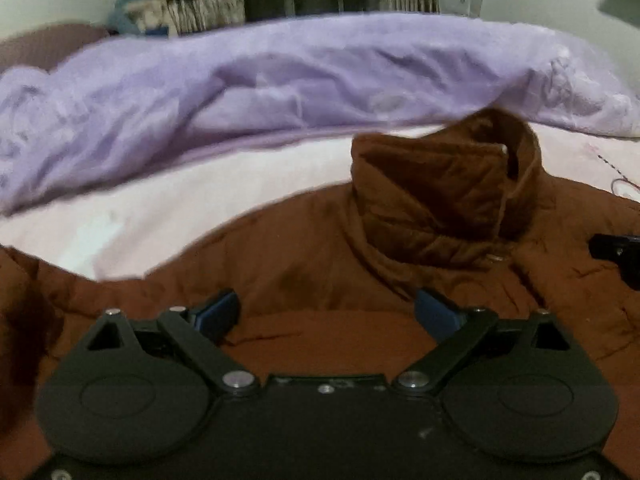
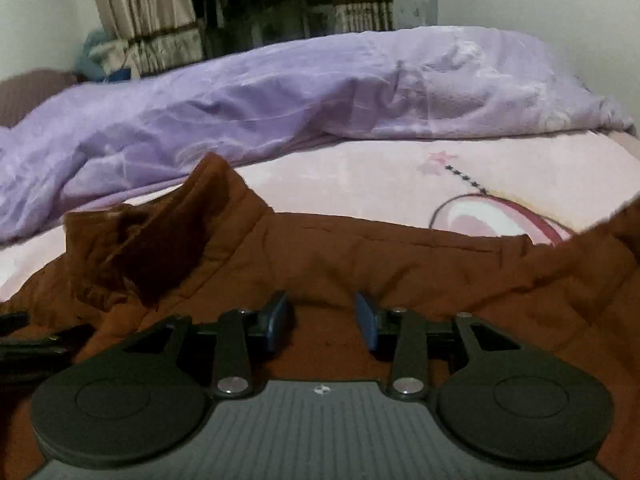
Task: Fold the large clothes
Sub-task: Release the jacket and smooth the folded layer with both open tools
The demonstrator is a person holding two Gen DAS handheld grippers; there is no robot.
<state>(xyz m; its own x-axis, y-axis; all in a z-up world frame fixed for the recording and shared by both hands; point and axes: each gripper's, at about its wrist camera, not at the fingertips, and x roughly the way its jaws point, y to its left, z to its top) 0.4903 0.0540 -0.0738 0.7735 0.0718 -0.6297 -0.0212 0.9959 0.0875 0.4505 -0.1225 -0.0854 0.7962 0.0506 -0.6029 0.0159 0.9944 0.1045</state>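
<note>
Brown quilted jacket (image 1: 304,268) lies spread on the pink bedsheet (image 1: 168,216) below the lilac duvet (image 1: 240,92), beneath 2 empty, parted grippers, left gripper (image 1: 326,314) and right gripper (image 2: 322,322).

place: home bedroom | evidence: bed sheet (image 2: 360,176), purple duvet (image 2: 280,100), curtains (image 2: 144,16)

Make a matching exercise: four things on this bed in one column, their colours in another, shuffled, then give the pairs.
Things:
1. padded jacket
2. duvet
3. bedsheet
4. gripper pads

Colours:
A. pale pink
B. blue
C. rust brown
D. lilac

Pairs: 1-C, 2-D, 3-A, 4-B
</note>
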